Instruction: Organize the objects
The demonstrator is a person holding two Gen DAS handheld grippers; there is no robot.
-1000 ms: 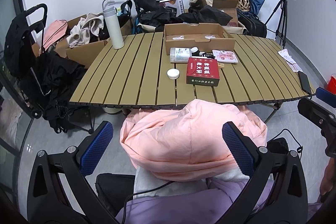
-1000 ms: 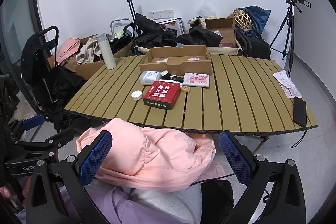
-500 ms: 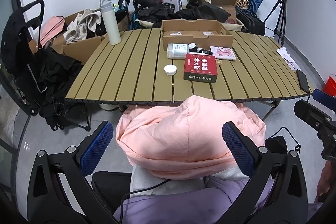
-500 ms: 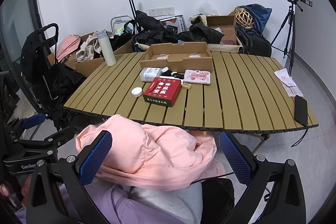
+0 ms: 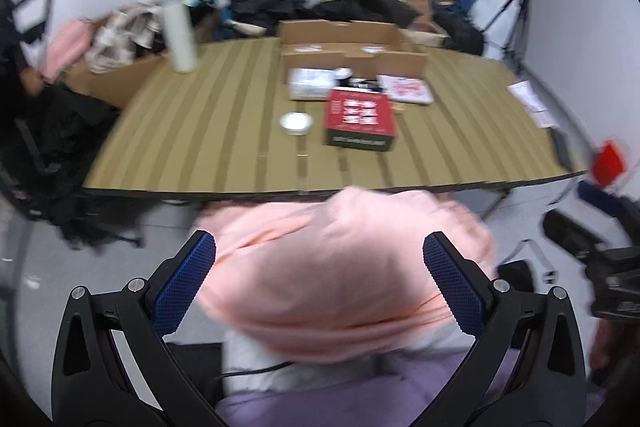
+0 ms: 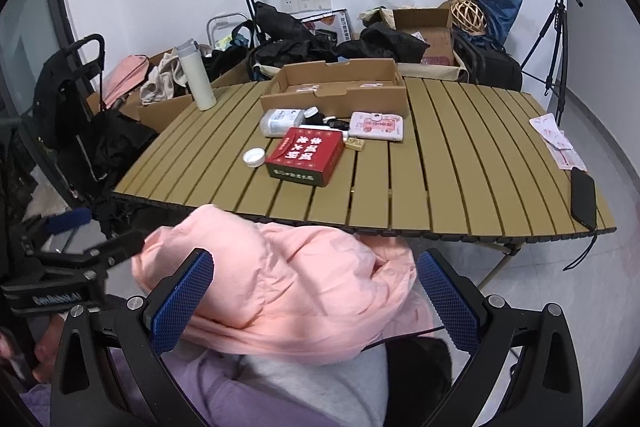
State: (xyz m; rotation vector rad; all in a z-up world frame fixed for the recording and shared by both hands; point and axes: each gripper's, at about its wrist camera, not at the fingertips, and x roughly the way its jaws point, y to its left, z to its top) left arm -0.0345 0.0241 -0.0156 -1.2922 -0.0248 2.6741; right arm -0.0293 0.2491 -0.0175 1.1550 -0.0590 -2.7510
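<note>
Motion blur had spread over the left wrist view, sharp half a second before, and the slatted table (image 6: pixel 472 163) now sat a little nearer in both views. Both the left gripper (image 5: pixel 320 279) and the right gripper (image 6: pixel 314 291) stayed spread wide and empty above the pink jacket (image 6: pixel 288 287). On the table, the red box (image 6: pixel 306 155) kept its place beside the white lid (image 6: pixel 254 157), in front of the cardboard tray (image 6: pixel 340 87).
</note>
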